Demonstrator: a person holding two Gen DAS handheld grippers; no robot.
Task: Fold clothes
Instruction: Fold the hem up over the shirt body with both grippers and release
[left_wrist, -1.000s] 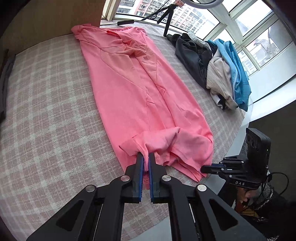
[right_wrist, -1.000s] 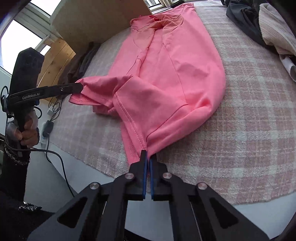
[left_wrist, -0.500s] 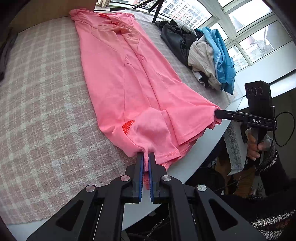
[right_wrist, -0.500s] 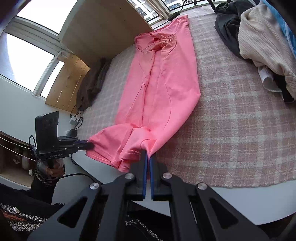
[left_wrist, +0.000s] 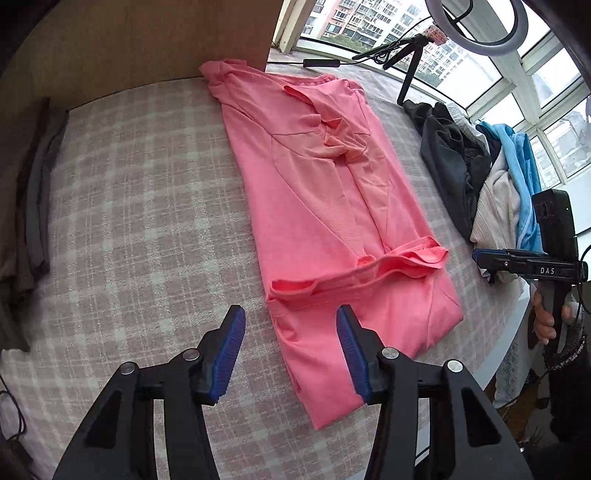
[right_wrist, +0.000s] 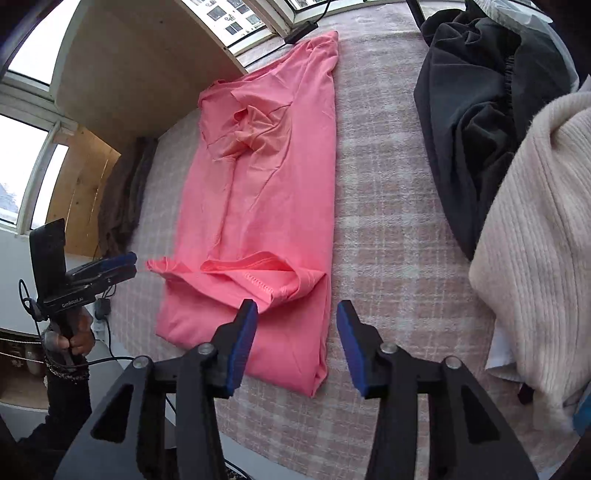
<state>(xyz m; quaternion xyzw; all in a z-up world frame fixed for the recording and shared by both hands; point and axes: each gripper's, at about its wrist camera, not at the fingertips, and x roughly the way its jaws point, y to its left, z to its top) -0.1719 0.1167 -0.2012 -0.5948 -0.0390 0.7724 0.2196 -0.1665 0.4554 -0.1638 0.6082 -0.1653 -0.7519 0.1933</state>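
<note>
A pink shirt (left_wrist: 325, 221) lies lengthwise on the plaid-covered table (left_wrist: 129, 203), collar at the far end. Its bottom part is folded up over the body, and the hem (left_wrist: 369, 266) lies bunched across the middle. My left gripper (left_wrist: 290, 325) hovers over the fold's near left corner, jaws opening, pads clear of the cloth. In the right wrist view the shirt (right_wrist: 266, 206) shows the same fold. My right gripper (right_wrist: 297, 317) hangs over its near right corner, jaws opening, gripping nothing. Each gripper shows in the other's view: the right gripper (left_wrist: 480, 258), the left gripper (right_wrist: 125, 266).
A heap of dark, cream and blue clothes (left_wrist: 480, 177) lies to the right, close to my right gripper, with the cream sweater (right_wrist: 535, 240) nearest. Dark folded garments (left_wrist: 29, 206) sit at the left edge. A wooden board (left_wrist: 147, 37) and a tripod (left_wrist: 410, 62) stand behind.
Both grippers were shut on the shirt's hem corners near the table's front edge. They carried the hem up over the shirt, let it go, and now stand with jaws apart.
</note>
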